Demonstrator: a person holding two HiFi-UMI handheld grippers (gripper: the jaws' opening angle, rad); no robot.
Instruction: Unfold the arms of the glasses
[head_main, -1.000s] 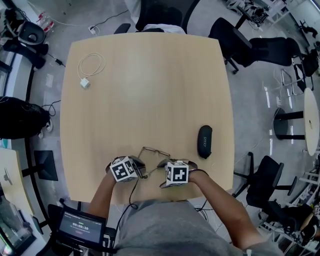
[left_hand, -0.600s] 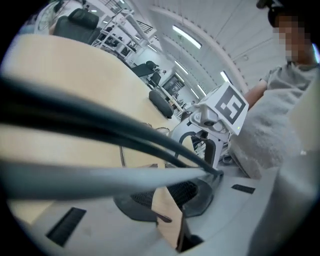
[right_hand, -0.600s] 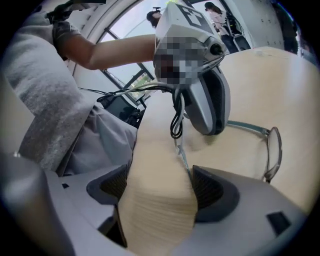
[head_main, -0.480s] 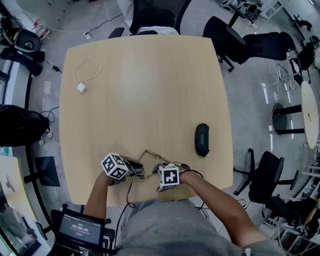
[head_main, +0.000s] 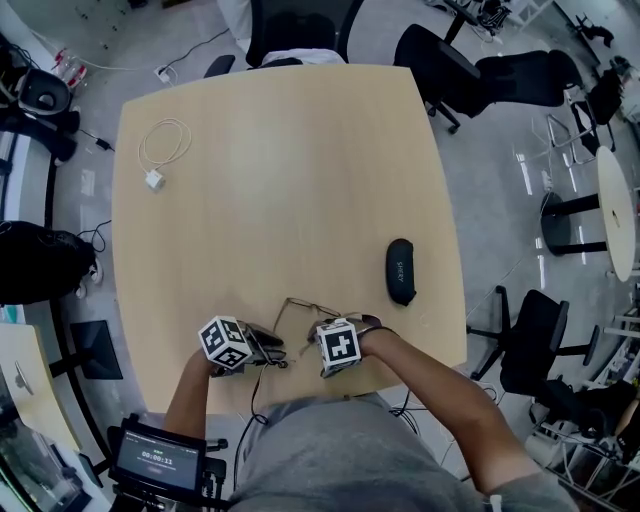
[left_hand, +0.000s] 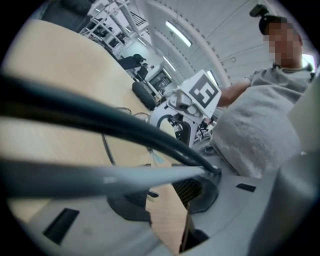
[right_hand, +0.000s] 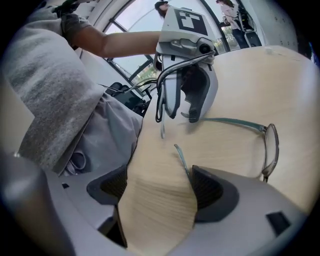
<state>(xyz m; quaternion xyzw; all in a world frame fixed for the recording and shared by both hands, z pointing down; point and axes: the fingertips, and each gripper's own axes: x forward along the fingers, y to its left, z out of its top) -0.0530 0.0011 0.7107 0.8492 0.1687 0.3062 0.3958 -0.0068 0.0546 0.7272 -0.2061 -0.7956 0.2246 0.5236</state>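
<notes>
Fingers (left_hand: 197, 192) of the left gripper (left_hand: 162, 197) have just been opening, gripping nothing; those of the right gripper (right_hand: 160, 187) stand apart, a temple tip (right_hand: 182, 159) beside one pad. The glasses (head_main: 308, 312) lie on the table (head_main: 280, 180) left of the case (head_main: 400, 270)

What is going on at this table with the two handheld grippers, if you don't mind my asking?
A person is working on a pair of glasses near the front edge of the wooden table, with a gripper in each hand. The left gripper has just been opening its jaws and grips nothing. The right gripper is open too, with one temple arm lying beside a pad. Both arms look swung out from the frame. A black glasses case sits to the right.
</notes>
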